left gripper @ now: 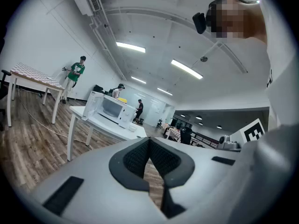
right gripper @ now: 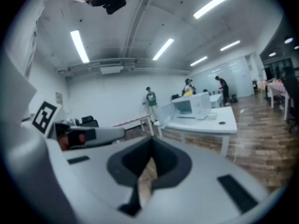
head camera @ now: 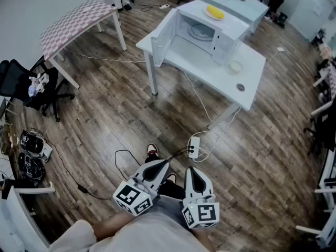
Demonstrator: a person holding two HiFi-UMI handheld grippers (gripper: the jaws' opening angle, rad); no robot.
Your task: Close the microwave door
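Door: microwave door (head camera: 164,35) ajar, light, stiff; I'd push its free edge.
Grippers: left gripper (head camera: 159,165), right gripper (head camera: 192,172) pinched together, empty, well short of microwave (head camera: 223,33).

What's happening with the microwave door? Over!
Left gripper and right gripper shut, empty, far off. Microwave door wide open. Power strip and white cable on floor ahead.

Ceiling strip lights (left gripper: 131,47) shine bright; fisheye edges darken; right gripper view blurry.

yellow thing (head camera: 215,12) atop the microwave (head camera: 223,43) is too small to identify.
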